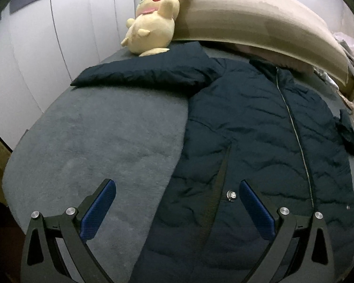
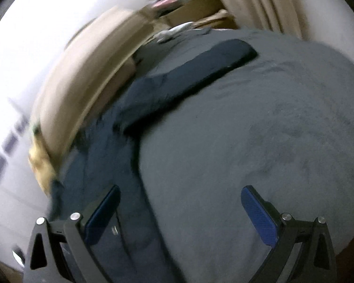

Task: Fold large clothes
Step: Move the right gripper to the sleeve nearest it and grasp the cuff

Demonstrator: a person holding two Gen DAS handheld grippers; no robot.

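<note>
Both jaws wide above flat jacket (image 1: 247, 122) hem.

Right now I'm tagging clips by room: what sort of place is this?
Most likely a bedroom: a bed with a beige padded headboard, a plush toy leaning on it, and white wardrobe doors alongside.

We were in a home bedroom. A bed (image 1: 94, 141) with a soft grey blanket filled most of both views, and a padded beige headboard (image 1: 247, 23) curved along its far edge. A yellow plush toy (image 1: 151, 28) leaned against that headboard. Tall white wardrobe doors (image 1: 59, 35) with dark grey handles stood beside the bed. In the blurred right wrist view we saw beige curtains (image 2: 259, 2) hanging past the bed. A dark navy puffer jacket (image 1: 247, 141) lay spread on the blanket.
</note>
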